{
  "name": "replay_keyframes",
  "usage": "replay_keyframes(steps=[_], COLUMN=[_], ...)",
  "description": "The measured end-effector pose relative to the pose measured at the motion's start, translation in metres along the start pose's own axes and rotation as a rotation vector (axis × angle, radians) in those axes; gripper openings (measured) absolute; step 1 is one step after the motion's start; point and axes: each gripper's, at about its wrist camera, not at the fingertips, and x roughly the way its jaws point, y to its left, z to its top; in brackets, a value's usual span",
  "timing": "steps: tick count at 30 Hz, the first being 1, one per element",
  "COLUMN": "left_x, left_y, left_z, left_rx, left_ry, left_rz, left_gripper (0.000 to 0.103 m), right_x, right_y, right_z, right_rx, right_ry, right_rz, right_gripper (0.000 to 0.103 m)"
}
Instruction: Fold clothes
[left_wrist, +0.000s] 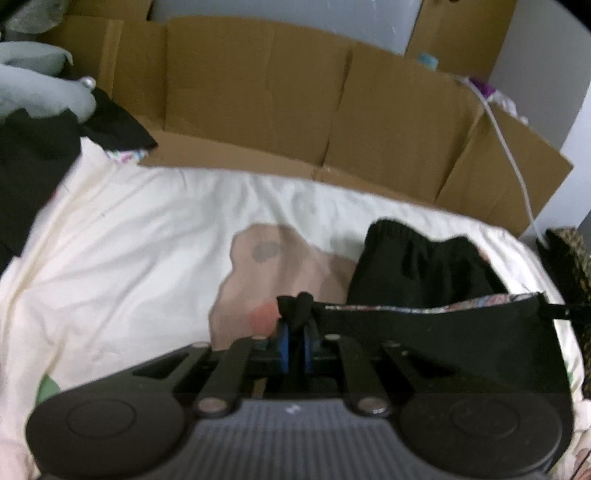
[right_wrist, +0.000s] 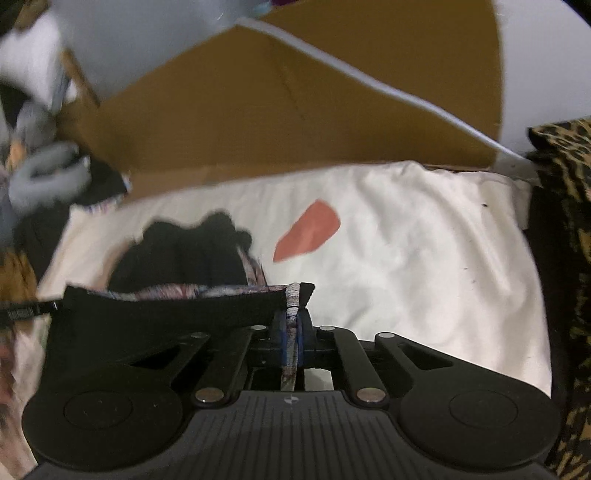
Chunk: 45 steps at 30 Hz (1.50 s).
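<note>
On my far left a heap of dark and grey clothes (left_wrist: 33, 140) lies at the edge of the cream bedsheet with a faded tan-and-pink print (left_wrist: 129, 236), and behind it stands a wall of flattened brown cardboard (left_wrist: 258, 96). My left gripper (left_wrist: 294, 332) is clenched on a bunched corner of the black garment with a patterned lining (left_wrist: 443, 332); the cloth pokes up in a small knot between my blue pads (left_wrist: 282, 343). From there the garment's top edge runs taut to the right, straight across toward my other hand, so its long axis lies side to side between my two grips. The far end of that same garment bunches in a black mound on the sheet just beyond the stretched edge.

Seen from my right wrist, the edge comes in from the left, patterned lining showing along it, and ends in my right gripper (right_wrist: 293, 325), which is also clamped tight, with the patterned hem running down between its pads (right_wrist: 301, 343). Beyond it the sheet lies bare except for an orange patch (right_wrist: 308, 229), and a leopard-print fabric (right_wrist: 565, 229) hangs at the far right. A white cable (right_wrist: 369, 79) crosses the cardboard above.

Both hands share the garment equally, one corner each; neither is nearer. The bulk lies ahead of and below my jaws, so I judge the fold turns on carrying this held edge forward over that mound, keeping the two corners level and the edge tight.
</note>
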Motion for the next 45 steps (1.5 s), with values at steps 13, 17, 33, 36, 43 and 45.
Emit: replay_keyframes(steps=[13,17,33,36,43,45], left_x=[-0.004,0.011,0.066,0.085,0.100,0.097], left_y=[-0.019,-0.022,-0.028,-0.027,-0.027,-0.027], left_z=[0.041,0.051,0.090,0.085,0.072,0.073], left_rx=[0.036,0.057,0.083,0.087,0.088,0.087], left_ry=[-0.052,-0.028,0.077,0.120,0.160,0.148], left_rz=[-0.007,0.006,0.040,0.053,0.067,0.069], left_gripper=[0.007,0.007,0.008,0.008,0.008,0.008], right_x=[-0.021,-0.010,0.022,0.038,0.057,0.052], right_y=[0.002,0.000,-0.009,-0.016,-0.021,-0.020], right_z=[0.025,0.033,0.065,0.061,0.046,0.047], right_rx=[0.025,0.012,0.040,0.066,0.082,0.080], right_ry=[-0.088,-0.072,-0.049,-0.016,0.028,0.015], right_rz=[-0.012,-0.033,-0.093,-0.107,-0.118,-0.117], right_gripper=[0.002,0.002,0.002,0.002,0.002,0.002])
